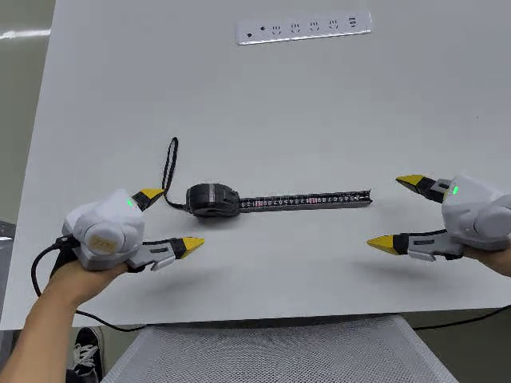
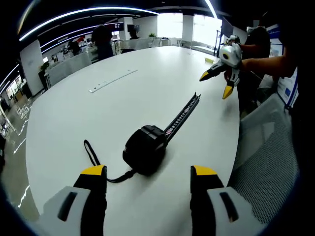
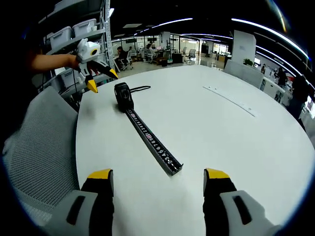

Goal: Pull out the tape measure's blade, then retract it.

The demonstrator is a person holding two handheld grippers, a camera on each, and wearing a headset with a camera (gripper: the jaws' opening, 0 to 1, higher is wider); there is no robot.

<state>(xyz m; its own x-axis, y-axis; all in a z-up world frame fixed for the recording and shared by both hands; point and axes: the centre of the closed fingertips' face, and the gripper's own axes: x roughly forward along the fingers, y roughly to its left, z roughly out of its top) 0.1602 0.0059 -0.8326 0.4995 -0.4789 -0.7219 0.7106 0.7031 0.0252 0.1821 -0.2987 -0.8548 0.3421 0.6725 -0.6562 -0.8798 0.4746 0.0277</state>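
Lying on table [image 1: 239, 104]: black tape measure [image 1: 212, 199], blade [image 1: 307, 201] out, markings seemingly red-white; left gripper [image 1: 177, 217], right gripper [image 1: 386, 211] spread.

White table [image 1: 239, 96]: wide bare stretch between the tape measure [image 1: 212, 199] and the power strip [image 1: 303, 27] at the far edge. Tape measure lies mid-table, its blade [image 1: 307, 200] drawn out flat to the right, a low bar across the middle. Cord loop [image 1: 169, 163] trails off its left end, running close by one jaw tip of the left gripper [image 1: 176, 217]. Left gripper's jaws spread, bare table between them and the case. Right gripper [image 1: 389, 211] with jaws spread, just beyond the blade's tip, apart from it. Near strip of table bare. Mesh chair [image 1: 279, 351] sits against the near edge.
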